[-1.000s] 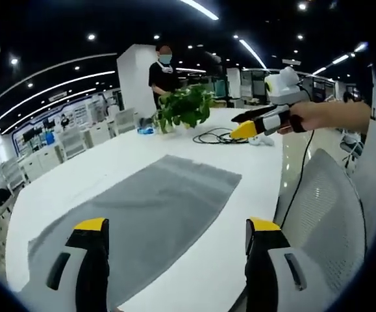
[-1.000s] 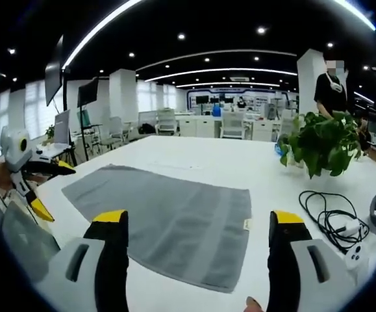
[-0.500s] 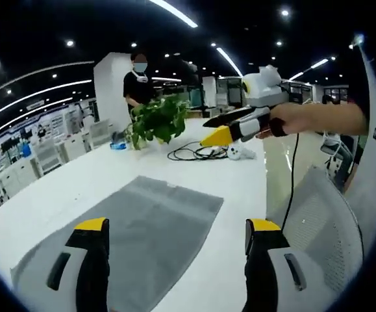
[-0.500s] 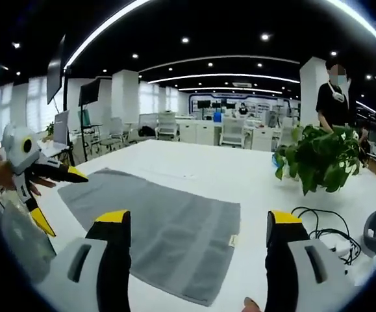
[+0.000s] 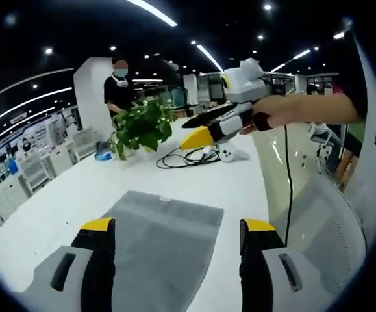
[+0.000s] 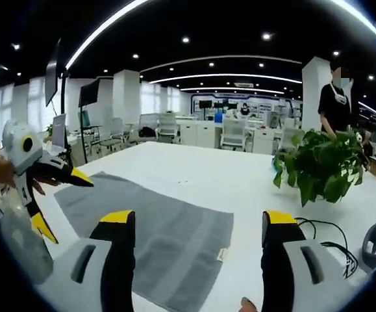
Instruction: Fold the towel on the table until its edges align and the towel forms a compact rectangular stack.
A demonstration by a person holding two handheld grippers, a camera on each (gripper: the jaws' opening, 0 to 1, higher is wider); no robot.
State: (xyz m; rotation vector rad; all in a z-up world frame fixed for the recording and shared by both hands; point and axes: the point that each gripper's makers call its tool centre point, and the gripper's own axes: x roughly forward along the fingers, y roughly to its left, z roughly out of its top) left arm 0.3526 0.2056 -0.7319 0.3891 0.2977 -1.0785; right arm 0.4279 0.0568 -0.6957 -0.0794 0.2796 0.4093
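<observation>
Towel [image 6: 155, 240] lies flat, unfolded, grey, on the white table [image 6: 239, 188].

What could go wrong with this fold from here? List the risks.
1. The towel lies flat and unfolded, and both tools, left and right, are open above it, holding nothing; a pinch may catch only the top fibres and slip.
2. The black cable and potted plant sit just beyond the towel's far edge; a wide sweep could snag them.
3. The towel's near edge lies close to the table edge, so a pull could drag it off.
</observation>
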